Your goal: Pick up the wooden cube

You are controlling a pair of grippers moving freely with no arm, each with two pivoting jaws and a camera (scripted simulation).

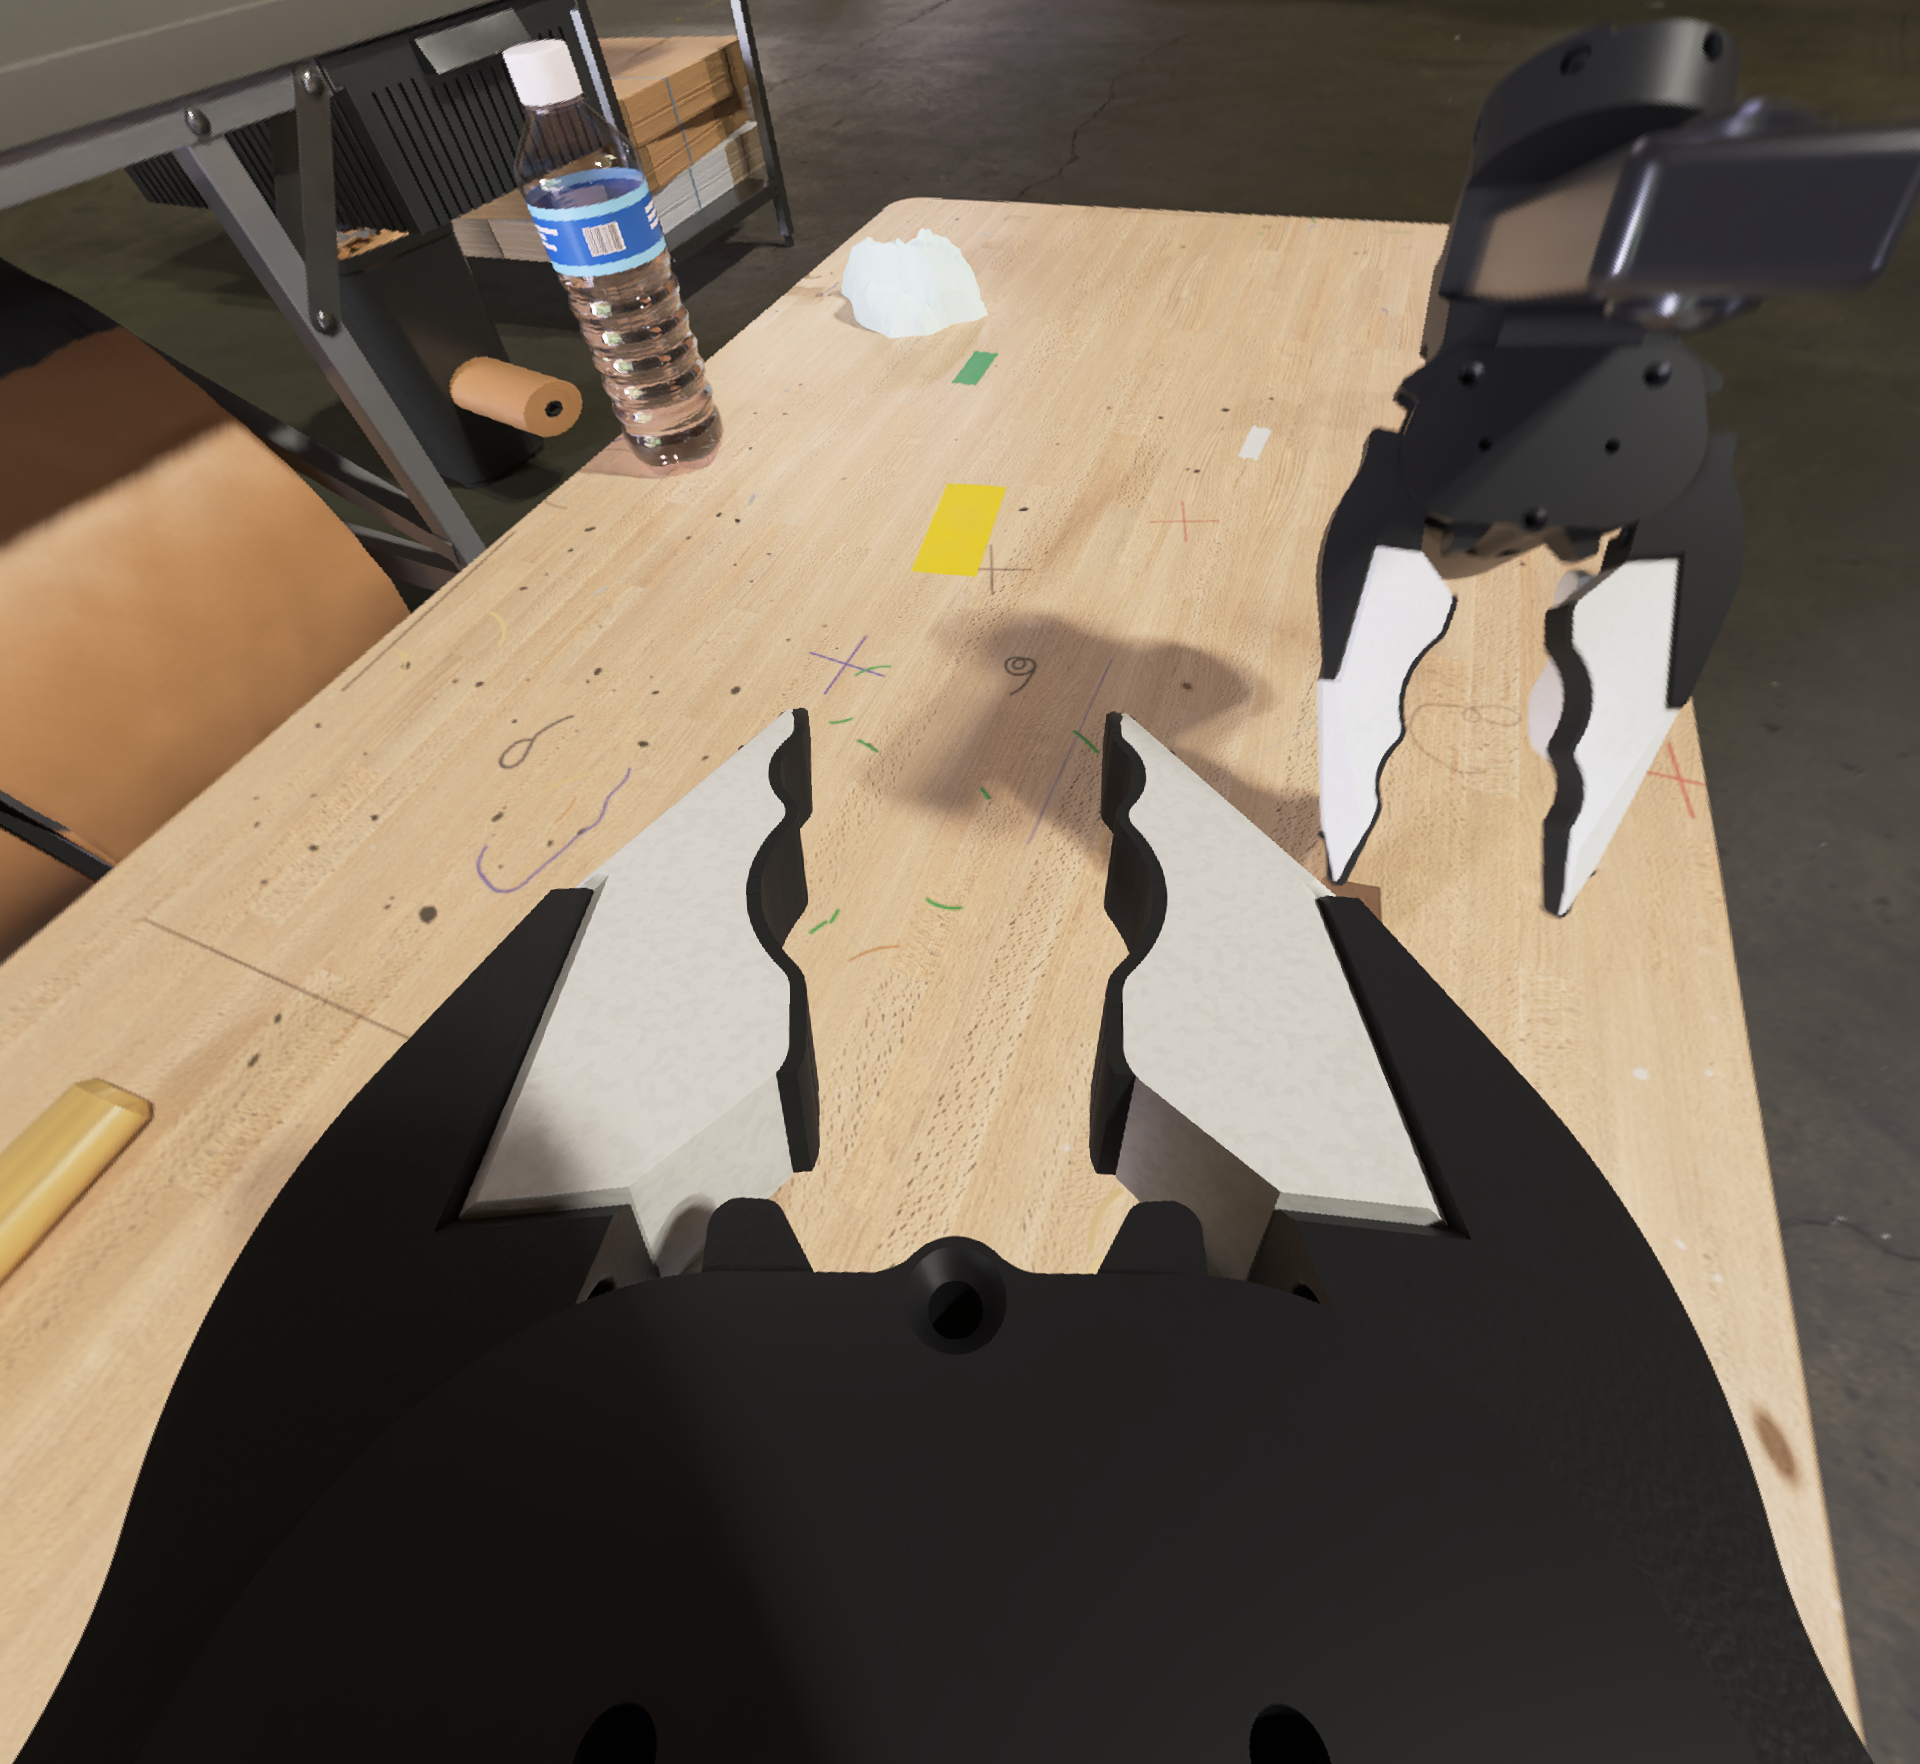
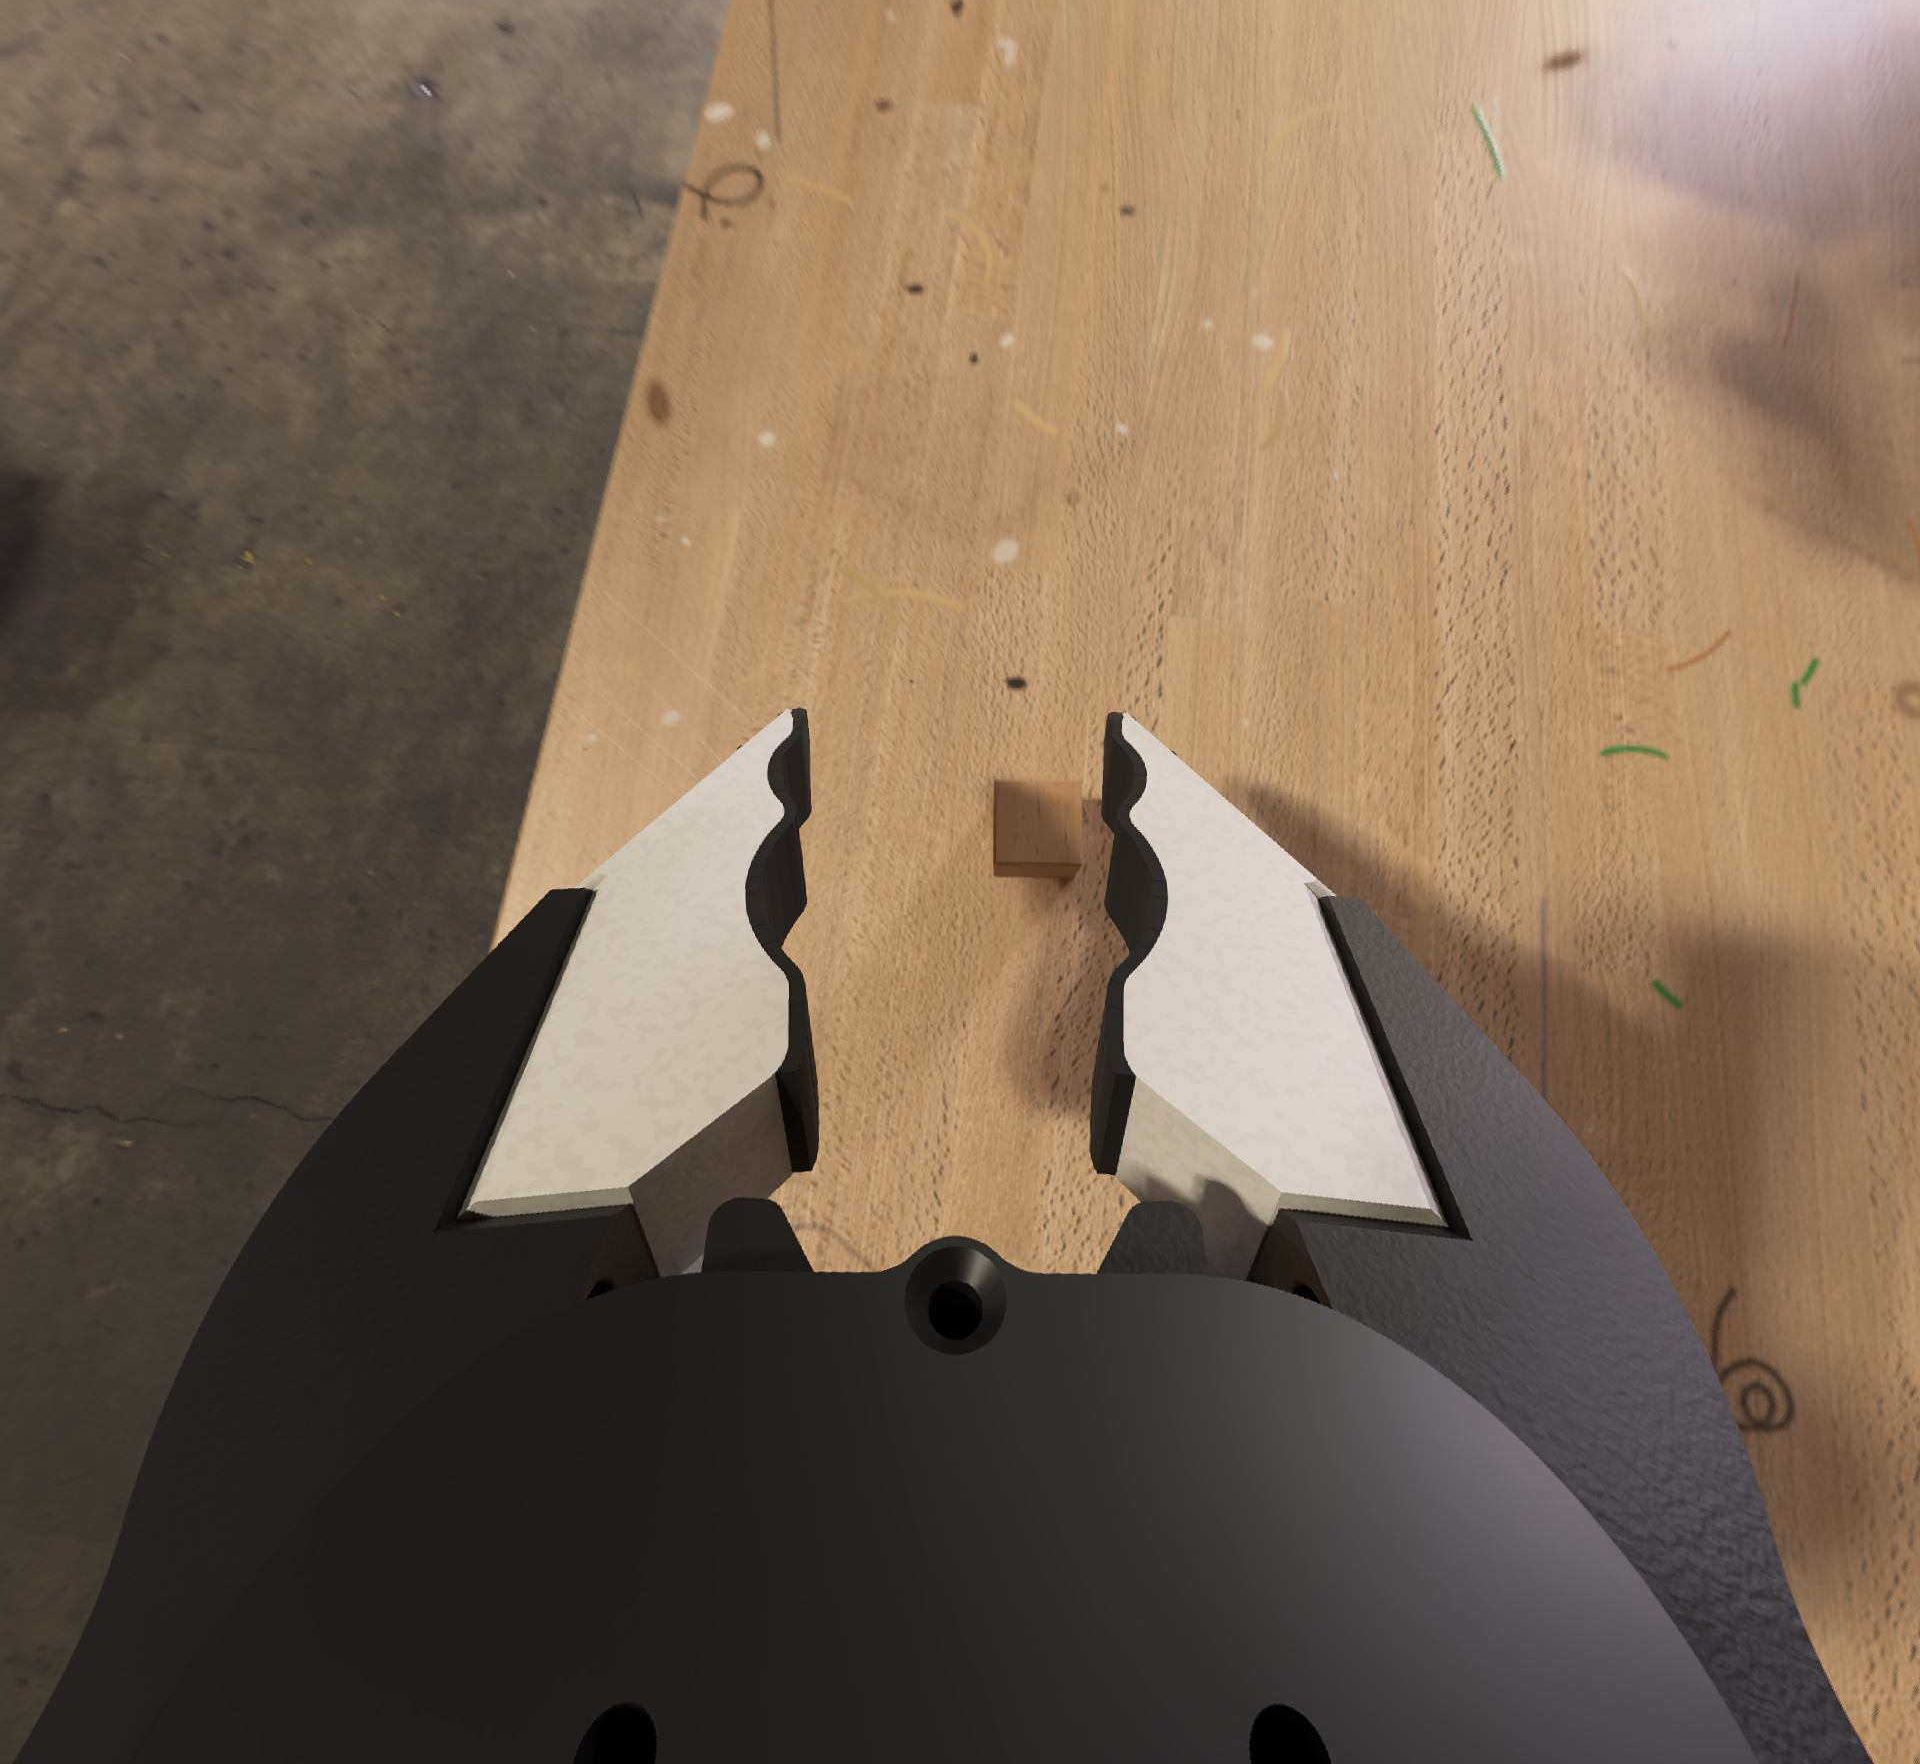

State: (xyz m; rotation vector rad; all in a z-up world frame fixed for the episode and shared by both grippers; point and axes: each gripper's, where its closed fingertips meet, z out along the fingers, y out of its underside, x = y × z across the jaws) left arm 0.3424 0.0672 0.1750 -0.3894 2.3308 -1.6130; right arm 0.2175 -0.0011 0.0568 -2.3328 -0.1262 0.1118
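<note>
The wooden cube (image 2: pixel 1035 827) is small and brown. It rests on the light wooden table (image 2: pixel 1299 364), seen between my right gripper's two fingers, closer to the right one. My right gripper (image 2: pixel 954 727) is open, points down at the table and stands above the cube. In the left wrist view that gripper (image 1: pixel 1449 893) hangs at the right, and a sliver of the cube (image 1: pixel 1363 900) shows beside my left gripper's right finger. My left gripper (image 1: pixel 954 725) is open and empty over the table's middle.
A water bottle (image 1: pixel 608 260) stands near the table's left edge. A crumpled white lump (image 1: pixel 910 285) lies at the far end. Yellow (image 1: pixel 960 530) and green (image 1: pixel 975 368) patches mark the top. A yellow stick (image 1: pixel 62 1164) lies at the left. The table edge (image 2: pixel 623 509) runs left of the cube.
</note>
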